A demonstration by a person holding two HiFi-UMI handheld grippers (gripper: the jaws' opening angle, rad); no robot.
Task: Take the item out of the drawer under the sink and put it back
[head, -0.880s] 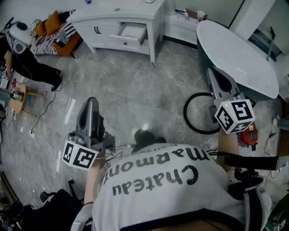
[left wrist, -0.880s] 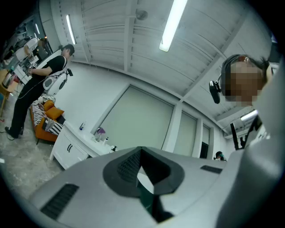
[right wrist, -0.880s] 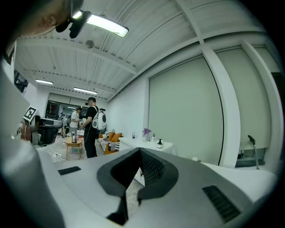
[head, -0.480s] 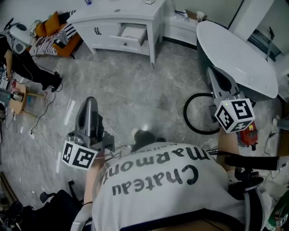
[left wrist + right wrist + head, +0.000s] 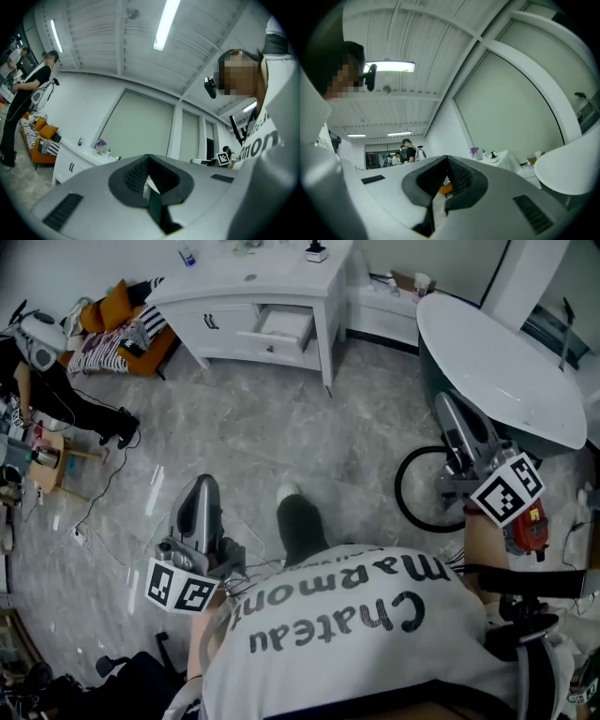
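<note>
A white vanity cabinet (image 5: 253, 296) stands at the far side of the room, with one drawer (image 5: 281, 326) pulled open; I cannot make out any item inside it. My left gripper (image 5: 202, 491) is held low at the left over the grey floor, well short of the cabinet, jaws shut and empty. Beside the bathtub at the right, my right gripper (image 5: 450, 411) is also shut with nothing in it. The left gripper view has the closed left gripper (image 5: 149, 186) tilted slightly upward, the cabinet (image 5: 75, 161) far behind. In the right gripper view the right gripper (image 5: 445, 180) likewise points slightly upward.
A white oval bathtub (image 5: 497, 362) fills the right side, with a black hose loop (image 5: 417, 488) on the floor by it. A person (image 5: 56, 381) works at the left near orange and striped cushions (image 5: 112, 329). Cables (image 5: 94, 512) trail across the left floor. Bottles (image 5: 187, 256) stand on the vanity top.
The cabinet and bathtub now sit lower in the head view, with more of the vanity top showing. One foot has stepped forward. Both grippers sit lower and slightly further right in the picture, still shut.
</note>
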